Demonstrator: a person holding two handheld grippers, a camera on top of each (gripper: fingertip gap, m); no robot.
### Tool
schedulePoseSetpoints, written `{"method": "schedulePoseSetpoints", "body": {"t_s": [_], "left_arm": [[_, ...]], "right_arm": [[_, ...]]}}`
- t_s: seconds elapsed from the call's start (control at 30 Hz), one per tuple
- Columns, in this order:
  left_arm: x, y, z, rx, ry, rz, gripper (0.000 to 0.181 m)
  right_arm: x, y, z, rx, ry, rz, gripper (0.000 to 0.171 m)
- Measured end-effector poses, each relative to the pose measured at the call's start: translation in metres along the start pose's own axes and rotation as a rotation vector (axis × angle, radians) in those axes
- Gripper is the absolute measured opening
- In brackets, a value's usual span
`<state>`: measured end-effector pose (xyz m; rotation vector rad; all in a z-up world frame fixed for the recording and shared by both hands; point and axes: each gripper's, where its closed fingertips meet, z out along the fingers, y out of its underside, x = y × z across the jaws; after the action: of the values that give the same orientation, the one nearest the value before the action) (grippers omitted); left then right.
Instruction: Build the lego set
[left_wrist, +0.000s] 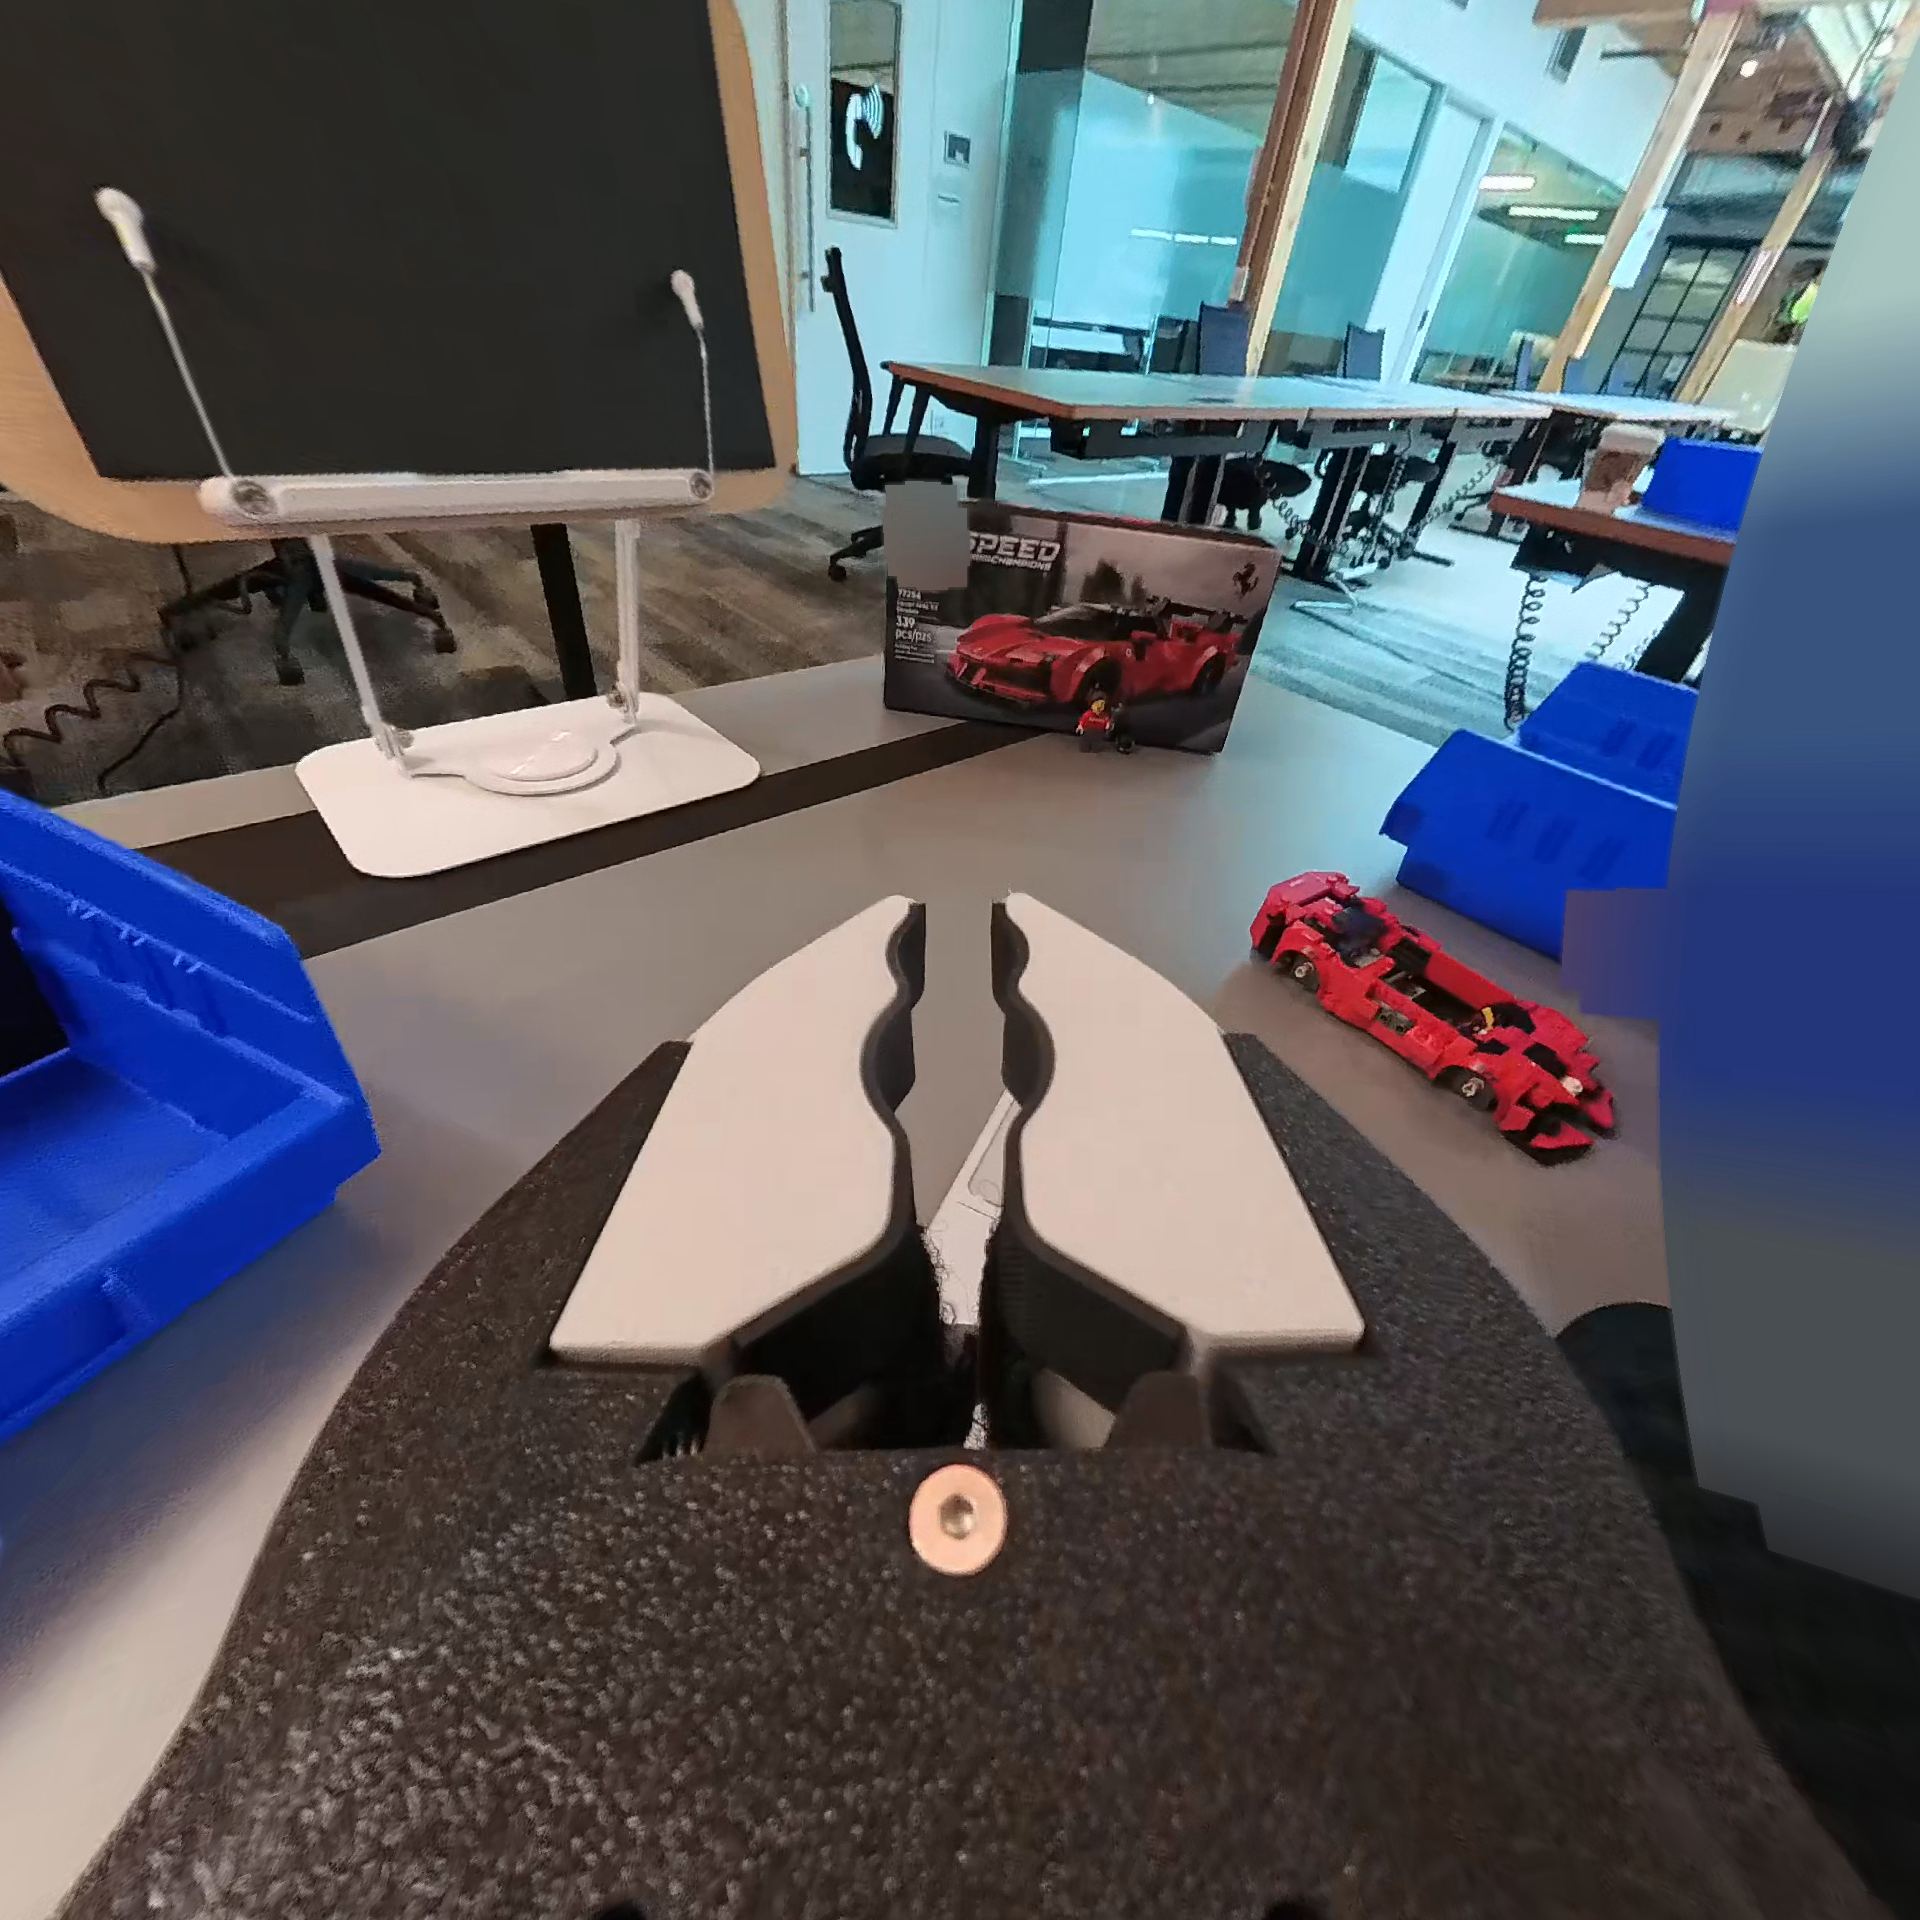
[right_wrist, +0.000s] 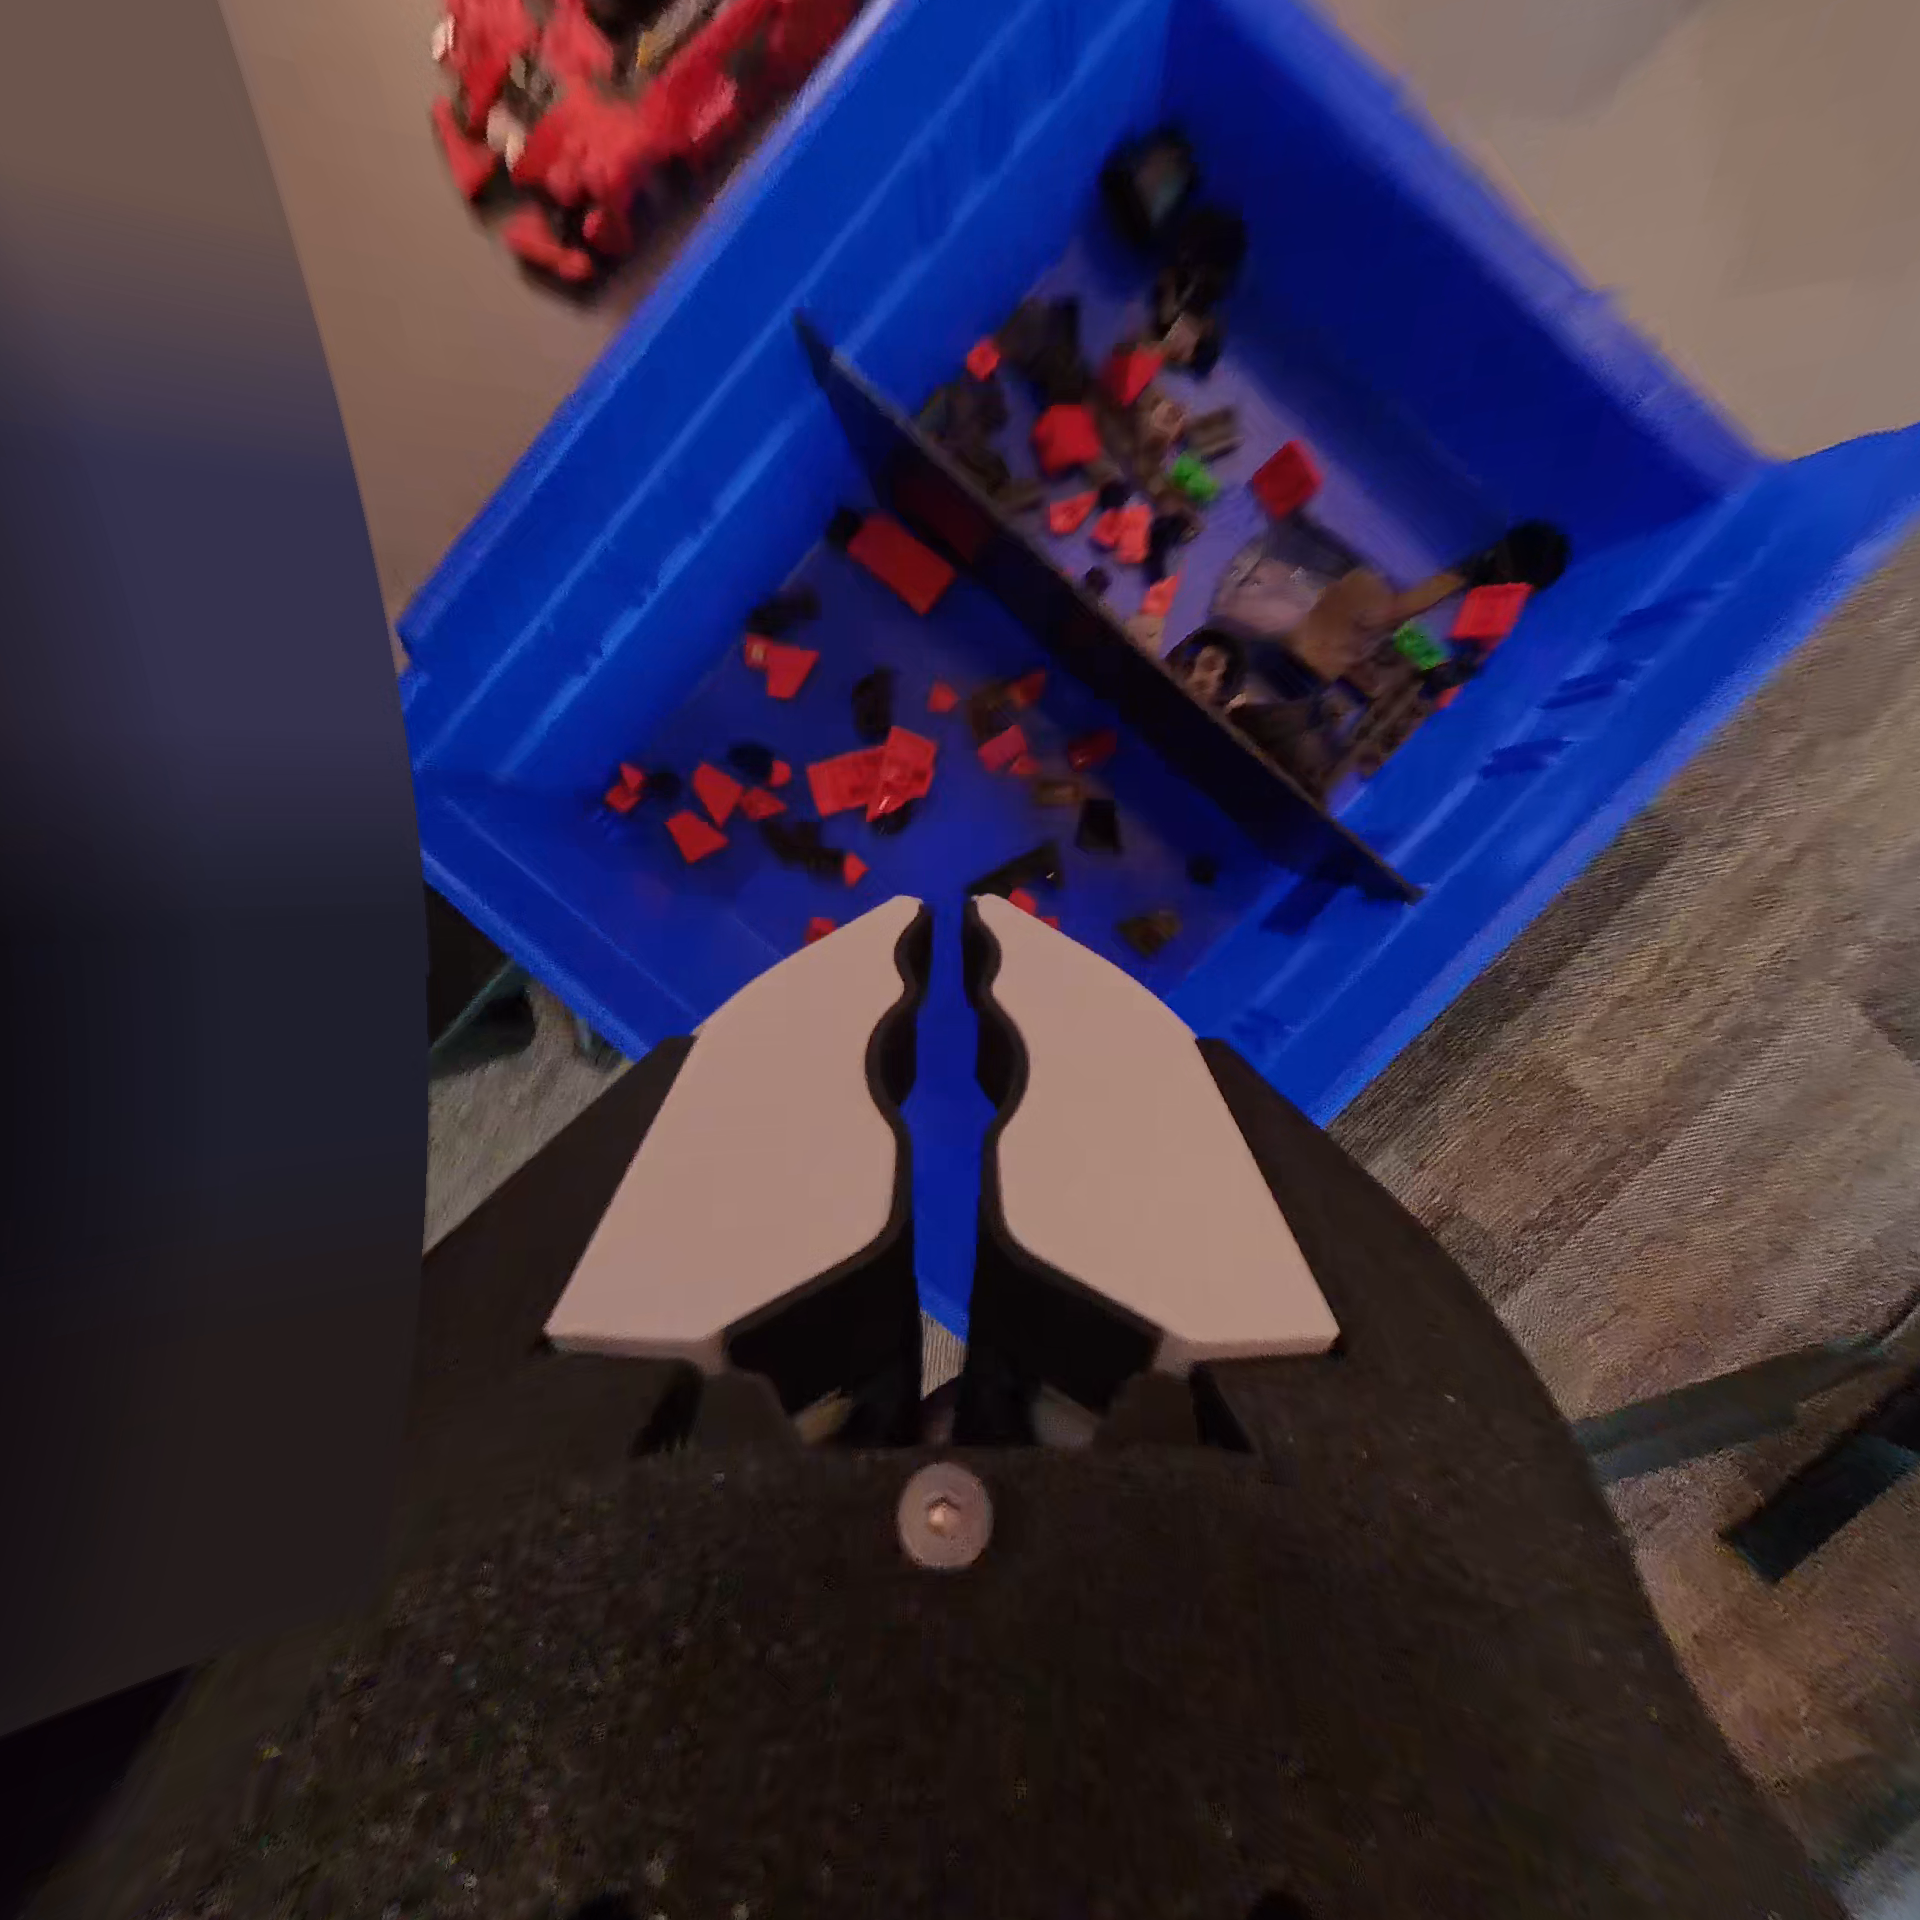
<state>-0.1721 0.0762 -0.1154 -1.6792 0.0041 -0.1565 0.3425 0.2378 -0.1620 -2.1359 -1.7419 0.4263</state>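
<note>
Two claws have nothing in them: the right gripper (right_wrist: 945, 914) hangs over the near half of the blue bin (right_wrist: 582, 540) with only a thin gap between its fingers, and the left gripper (left_wrist: 958, 914) waits the same way over the gray table (left_wrist: 1091, 831). This looks like the step of picking a new piece. Next, the right claw should open wider and dip to the red bricks (right_wrist: 873, 774) at 11 o'clock, then go to the red lego car (left_wrist: 1429, 1008), far off at 2 o'clock from the left claw.

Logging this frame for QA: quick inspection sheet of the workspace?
Surface: grey table with a dark strip.
Job's things: part-built red car on the table; divided blue bin of loose red and dark pieces; set box upright behind.
Clutter: white stand; other blue bins.
Grippers: left gripper empty, narrow gap; right gripper likewise, above the bin.
Cables: coiled cords under far desks.
Surroundings: office desks, chairs.
</note>
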Motion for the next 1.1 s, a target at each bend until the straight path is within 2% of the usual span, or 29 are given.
{"method": "schedulePoseSetpoints", "body": {"t_s": [0.2,0.33,0.47,0.9,1.1], "left_arm": [[0.008,0.006,0.015,-0.066,-0.004,0.051,0.011],[0.009,0.008,0.020,-0.085,-0.006,0.068,0.011],[0.008,0.008,0.023,-0.088,-0.006,0.060,0.011],[0.010,0.008,0.033,-0.133,0.003,0.082,0.011],[0.012,0.012,0.035,-0.150,-0.002,0.099,0.011]], "right_arm": [[-0.014,0.029,0.041,-0.301,-0.203,-0.074,0.014],[-0.022,0.033,0.057,-0.369,-0.250,-0.127,0.018],[-0.027,0.026,0.068,-0.317,-0.277,-0.187,0.018],[-0.024,-0.002,0.111,-0.107,-0.216,-0.341,0.017],[-0.024,0.005,0.127,-0.170,-0.206,-0.383,0.019]]}}
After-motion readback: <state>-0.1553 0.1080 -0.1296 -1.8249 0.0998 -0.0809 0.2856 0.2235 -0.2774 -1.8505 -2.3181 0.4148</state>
